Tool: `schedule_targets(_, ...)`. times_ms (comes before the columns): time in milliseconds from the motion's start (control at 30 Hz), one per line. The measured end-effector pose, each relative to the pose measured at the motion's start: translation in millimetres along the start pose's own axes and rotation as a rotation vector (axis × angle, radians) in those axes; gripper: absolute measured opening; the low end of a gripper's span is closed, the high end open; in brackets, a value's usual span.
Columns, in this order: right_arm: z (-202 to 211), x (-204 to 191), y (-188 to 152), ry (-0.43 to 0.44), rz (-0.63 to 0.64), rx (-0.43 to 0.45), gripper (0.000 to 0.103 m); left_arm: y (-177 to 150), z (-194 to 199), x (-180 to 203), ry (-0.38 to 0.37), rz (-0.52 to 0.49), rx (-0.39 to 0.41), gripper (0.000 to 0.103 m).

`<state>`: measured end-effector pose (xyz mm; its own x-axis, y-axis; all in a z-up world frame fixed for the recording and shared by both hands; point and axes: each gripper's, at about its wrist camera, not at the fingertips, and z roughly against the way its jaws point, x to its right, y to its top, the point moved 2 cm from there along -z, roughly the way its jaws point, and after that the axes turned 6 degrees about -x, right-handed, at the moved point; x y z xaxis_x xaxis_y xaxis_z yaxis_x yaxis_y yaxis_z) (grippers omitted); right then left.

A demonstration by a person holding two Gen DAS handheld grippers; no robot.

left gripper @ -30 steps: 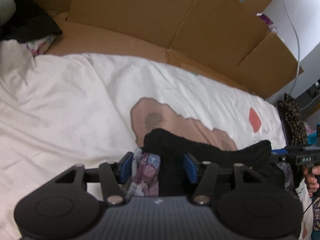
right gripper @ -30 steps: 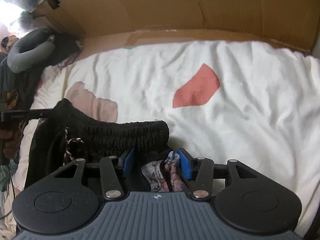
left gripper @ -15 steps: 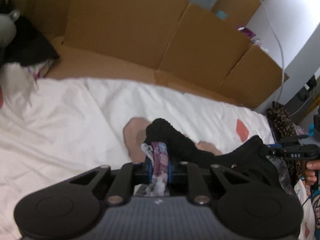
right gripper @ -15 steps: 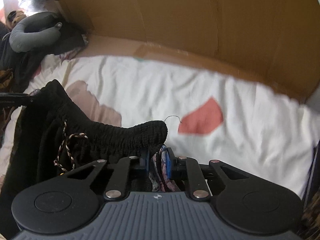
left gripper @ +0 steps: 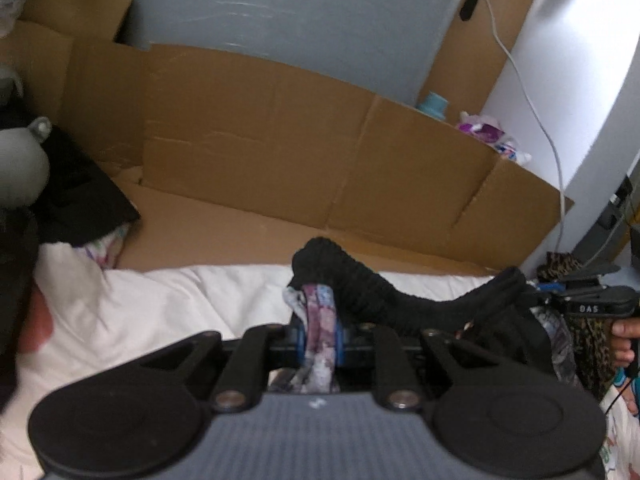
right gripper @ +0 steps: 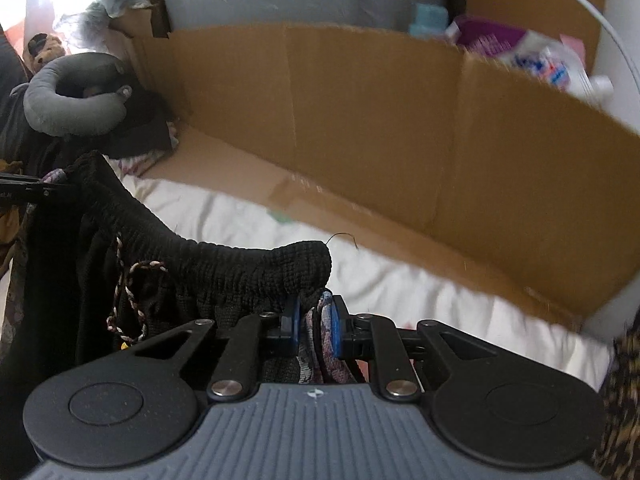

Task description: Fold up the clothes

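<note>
A pair of shorts with a black elastic waistband point(left gripper: 384, 296) and floral-print fabric hangs stretched between my two grippers above the white bed sheet point(left gripper: 160, 304). My left gripper point(left gripper: 318, 332) is shut on one end of the waistband, with printed fabric bunched between its blue pads. My right gripper point(right gripper: 314, 326) is shut on the other end of the waistband point(right gripper: 240, 264). A braided drawstring point(right gripper: 132, 292) dangles from the waistband. The right gripper also shows at the right edge of the left wrist view point(left gripper: 592, 304).
Brown cardboard panels point(left gripper: 280, 152) stand along the far side of the bed. A grey neck pillow point(right gripper: 72, 100) and dark clothes lie at the left. A leopard-print cloth point(left gripper: 588, 332) hangs at the right. A white cable point(left gripper: 532, 104) runs down the wall.
Both grippers closed on the waistband ends and lifted the shorts up off the sheet. The views now tilt higher toward the cardboard and wall.
</note>
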<state>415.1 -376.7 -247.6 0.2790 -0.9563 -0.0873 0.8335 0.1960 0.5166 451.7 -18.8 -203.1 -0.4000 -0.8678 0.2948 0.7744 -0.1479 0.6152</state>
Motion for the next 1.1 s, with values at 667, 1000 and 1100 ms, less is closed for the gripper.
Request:
schedule_targets(667,-33,-14,51,-0.041,0.056,0.031,0.014,14,-42,-31,0.109,0.052,-0.014,0.014)
schedule_targets(1000,-41,4,43,0.033,-0.045,0.033,0.045,2,-75,-49,0.198,0.131,-0.13,0.067)
schedule_targets(1100,-33,11,36,0.03,-0.042,0.028,0.047,-7,-68,-49,0.205,0.134,-0.141,0.067)
